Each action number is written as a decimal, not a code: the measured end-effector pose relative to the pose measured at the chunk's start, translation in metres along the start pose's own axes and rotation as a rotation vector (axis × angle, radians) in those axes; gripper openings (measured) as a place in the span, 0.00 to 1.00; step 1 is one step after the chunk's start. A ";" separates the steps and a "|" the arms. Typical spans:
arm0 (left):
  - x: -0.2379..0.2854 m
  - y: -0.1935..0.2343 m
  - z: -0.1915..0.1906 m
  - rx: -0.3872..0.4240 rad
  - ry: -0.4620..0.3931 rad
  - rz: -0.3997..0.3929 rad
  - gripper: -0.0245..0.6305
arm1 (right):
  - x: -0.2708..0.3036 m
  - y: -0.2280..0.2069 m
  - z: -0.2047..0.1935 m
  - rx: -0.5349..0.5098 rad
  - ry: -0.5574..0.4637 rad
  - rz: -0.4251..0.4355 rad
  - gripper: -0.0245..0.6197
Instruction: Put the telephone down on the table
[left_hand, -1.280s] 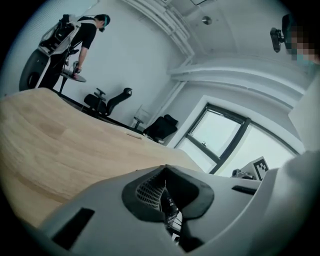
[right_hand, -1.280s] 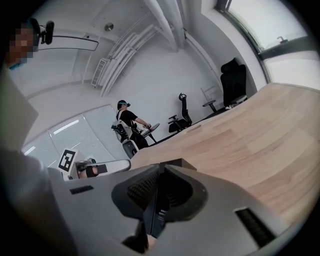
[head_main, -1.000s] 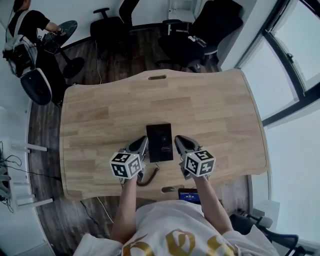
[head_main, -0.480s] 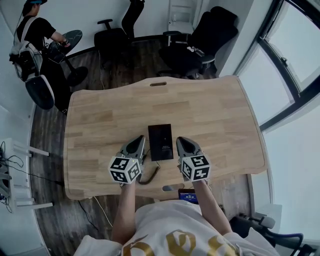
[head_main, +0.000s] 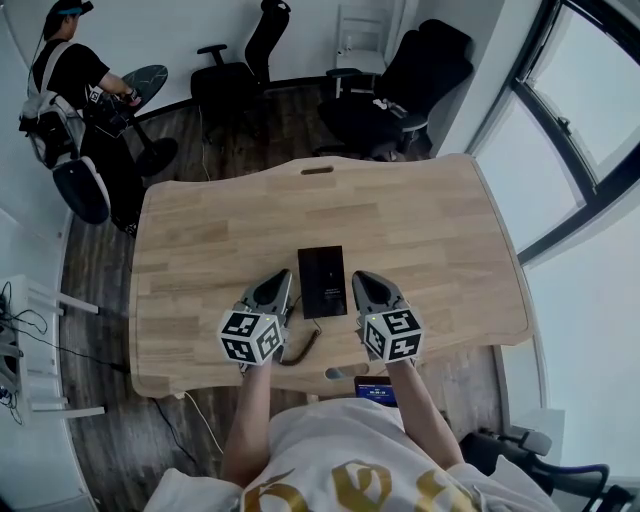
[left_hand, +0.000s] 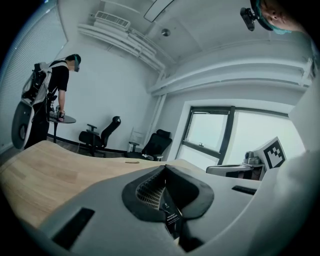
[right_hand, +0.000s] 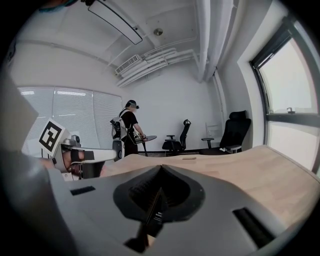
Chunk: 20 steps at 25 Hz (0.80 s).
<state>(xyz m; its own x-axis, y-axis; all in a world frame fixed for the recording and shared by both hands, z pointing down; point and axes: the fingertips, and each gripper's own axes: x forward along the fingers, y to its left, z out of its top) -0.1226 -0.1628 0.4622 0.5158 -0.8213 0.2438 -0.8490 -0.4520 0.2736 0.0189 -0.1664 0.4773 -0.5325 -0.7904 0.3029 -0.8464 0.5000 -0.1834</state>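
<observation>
In the head view, the near edge of the desk (head_main: 200, 372) is covered in part by the left tool (head_main: 280, 280), the right tool (head_main: 360, 280), the left forearm (head_main: 255, 410) and the right forearm (head_main: 420, 400). The left end of a dark cord (head_main: 305, 350) lying on the desk is hidden under the left tool. A small device (head_main: 377, 388) with a lit blue screen, seen below the desk edge, is overlapped by the right forearm and is too small to be identified. In the left gripper view, the print on the small label (left_hand: 172, 217) set in the recess between the jaws is too fine to be read.
</observation>
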 end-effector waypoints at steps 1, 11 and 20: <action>0.000 0.000 0.000 0.001 0.001 0.002 0.05 | 0.000 0.001 0.001 0.000 -0.003 0.002 0.06; 0.005 0.001 -0.001 -0.007 0.008 0.002 0.05 | 0.001 0.000 0.003 0.011 -0.005 0.024 0.06; 0.006 0.008 0.000 -0.015 0.008 0.008 0.05 | 0.008 0.000 0.000 0.019 0.008 0.029 0.06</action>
<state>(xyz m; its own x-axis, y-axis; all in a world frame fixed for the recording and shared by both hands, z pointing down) -0.1257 -0.1714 0.4663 0.5096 -0.8221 0.2539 -0.8517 -0.4399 0.2849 0.0148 -0.1727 0.4793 -0.5567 -0.7729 0.3045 -0.8307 0.5155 -0.2102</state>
